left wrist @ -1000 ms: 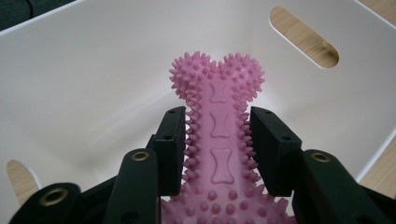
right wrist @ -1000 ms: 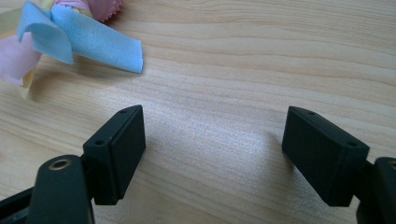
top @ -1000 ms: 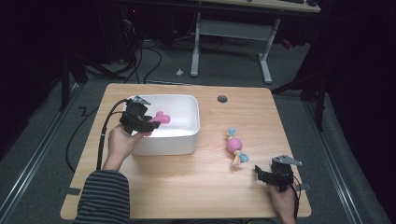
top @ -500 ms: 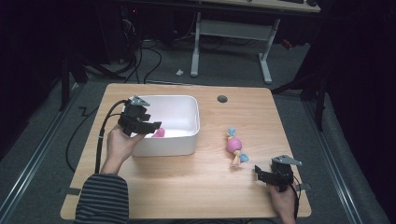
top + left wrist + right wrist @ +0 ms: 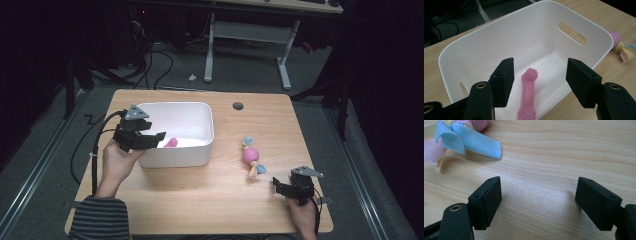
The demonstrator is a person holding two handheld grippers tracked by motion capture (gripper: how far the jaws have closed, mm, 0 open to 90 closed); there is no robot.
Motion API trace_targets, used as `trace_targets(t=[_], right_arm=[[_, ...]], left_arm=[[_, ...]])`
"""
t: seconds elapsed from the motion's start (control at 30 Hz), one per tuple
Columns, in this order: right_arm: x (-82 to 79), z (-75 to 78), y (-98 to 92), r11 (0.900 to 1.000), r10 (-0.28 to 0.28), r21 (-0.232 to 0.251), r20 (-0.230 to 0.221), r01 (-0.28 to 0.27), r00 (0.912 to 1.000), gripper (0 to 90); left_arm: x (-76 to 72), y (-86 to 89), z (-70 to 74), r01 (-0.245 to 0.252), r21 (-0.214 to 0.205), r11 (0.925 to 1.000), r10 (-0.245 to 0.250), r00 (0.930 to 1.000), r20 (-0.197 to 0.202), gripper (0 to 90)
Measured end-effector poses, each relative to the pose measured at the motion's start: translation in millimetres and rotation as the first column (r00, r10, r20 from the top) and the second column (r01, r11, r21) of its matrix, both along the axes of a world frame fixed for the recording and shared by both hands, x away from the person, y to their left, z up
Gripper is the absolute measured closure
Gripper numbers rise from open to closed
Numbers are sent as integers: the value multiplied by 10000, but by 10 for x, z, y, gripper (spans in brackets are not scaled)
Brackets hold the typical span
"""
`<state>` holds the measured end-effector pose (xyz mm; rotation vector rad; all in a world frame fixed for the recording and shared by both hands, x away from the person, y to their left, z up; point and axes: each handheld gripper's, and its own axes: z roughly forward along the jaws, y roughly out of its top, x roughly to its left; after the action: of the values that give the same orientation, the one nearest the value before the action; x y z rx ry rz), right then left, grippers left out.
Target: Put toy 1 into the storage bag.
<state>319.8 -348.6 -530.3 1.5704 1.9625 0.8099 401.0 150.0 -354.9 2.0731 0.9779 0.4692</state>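
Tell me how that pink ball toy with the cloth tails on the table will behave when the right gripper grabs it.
The ball toy probably rolls little, since its cloth tails lie flat on the table. The tails look floppy and would likely dangle. Its nubbed ball should give the right gripper fair purchase.

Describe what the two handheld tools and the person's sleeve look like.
Both the left tool and the right tool are black with blocky rectangular jaws and a grey three-cornered plate on top. A black cable trails from the left one. The sleeve is dark with light stripes.
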Motion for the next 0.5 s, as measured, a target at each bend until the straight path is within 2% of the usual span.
trace_targets(t=[0.23,0.5], right_arm=[[0,0,0,10000,-1,3,2,1,10000,213],[0,0,0,10000,-2,2,1,2,10000,213]], left_arm=[[-119,91,-29,-50,-273,9996,53,9999,126,397],[-244,144,-63,-153,-103,9998,155,9995,274,396]])
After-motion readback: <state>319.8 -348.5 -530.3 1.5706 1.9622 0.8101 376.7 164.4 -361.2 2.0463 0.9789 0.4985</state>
